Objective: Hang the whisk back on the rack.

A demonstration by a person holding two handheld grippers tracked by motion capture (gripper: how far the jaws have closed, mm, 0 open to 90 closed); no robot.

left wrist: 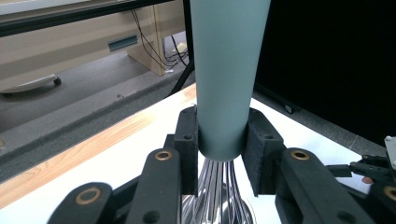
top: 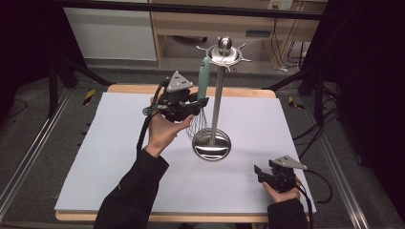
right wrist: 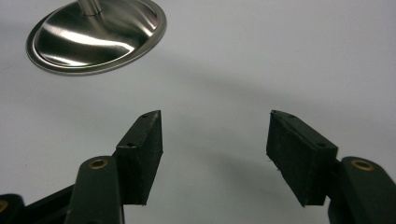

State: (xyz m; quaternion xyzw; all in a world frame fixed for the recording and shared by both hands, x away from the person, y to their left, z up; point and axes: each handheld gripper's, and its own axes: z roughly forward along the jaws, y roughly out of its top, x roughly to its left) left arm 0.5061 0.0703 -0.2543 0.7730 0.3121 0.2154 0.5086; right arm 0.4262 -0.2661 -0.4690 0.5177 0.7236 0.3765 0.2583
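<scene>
Close by whisk (top: 202, 90) in left gripper (top: 200, 104) clamp: stand pole (top: 217, 98); right gripper (right wrist: 215, 140) gapes, empty.

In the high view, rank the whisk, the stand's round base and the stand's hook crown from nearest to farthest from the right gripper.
From the right gripper, at the near right:
1. Stand's round base, up-left on the sheet.
2. Whisk, beyond it, clamped in the left gripper.
3. Hook crown, atop the pole.

The left gripper (top: 203, 101) is raised, jaws clamped, pointing toward three o'clock; the right gripper (right wrist: 215, 135) rests low (jaws apart), pointing toward nine o'clock.
</scene>
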